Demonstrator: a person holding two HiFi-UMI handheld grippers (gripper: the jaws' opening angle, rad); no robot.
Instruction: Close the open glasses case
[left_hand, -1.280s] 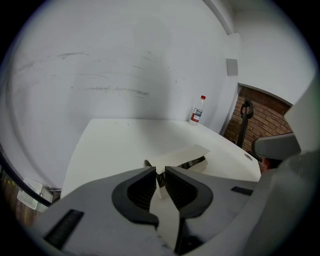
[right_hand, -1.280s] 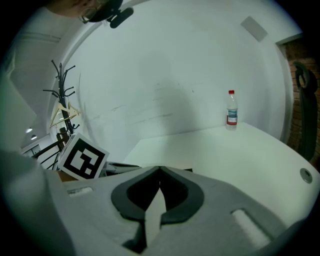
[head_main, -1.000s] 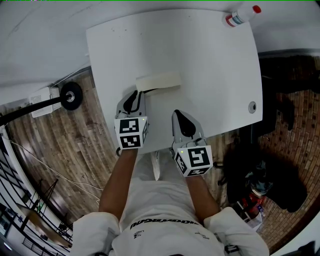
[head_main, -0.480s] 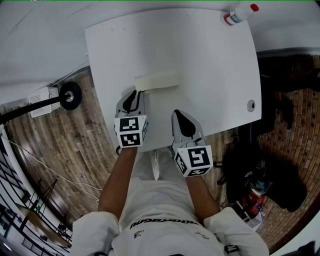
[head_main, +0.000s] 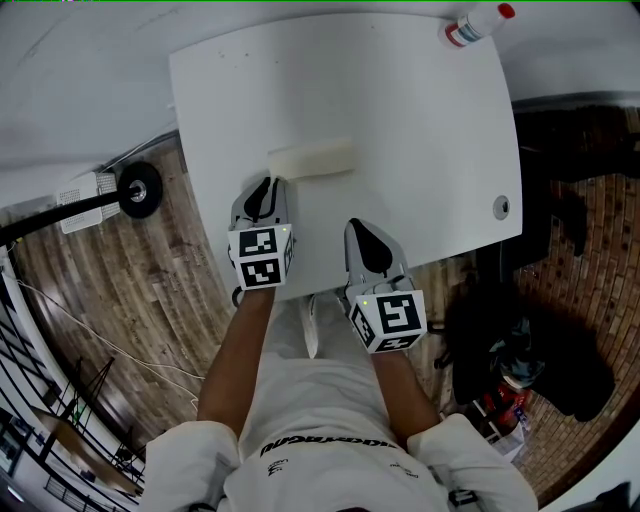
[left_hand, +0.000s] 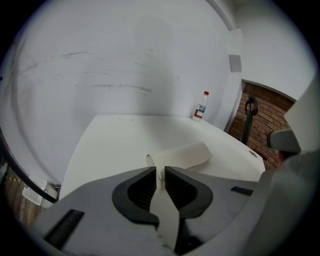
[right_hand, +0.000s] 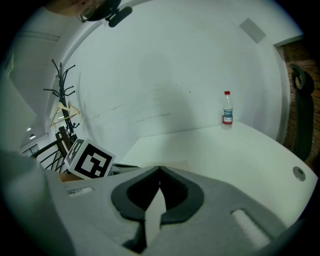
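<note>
Glasses case (head_main: 312, 160), cream-coloured, lies flat on the white surface (head_main: 420, 130), left of centre and towards the near edge, long axis running left to right. In the left gripper view the case (left_hand: 185, 156) sits just beyond the jaw tips, its left end nearest them. The left gripper (head_main: 268, 188) is at that left end, its jaws drawn to a narrow slit; a thin edge of the case appears to run into the slit, so the jaws appear to pinch it, though the contact is not fully clear. The right gripper (head_main: 364, 232) is held to the near right of the case, apart from it, with its jaws pressed together on nothing. A bottle (head_main: 478, 24) stands at the far right corner, well apart from the work. Assessment: the closing step appears to be under way at the case's left end. How far the lid is down cannot be confirmed. The next move calls for bringing the lid fully down onto the base and pressing along its length, with the right gripper available to steady the case against sliding.
</note>
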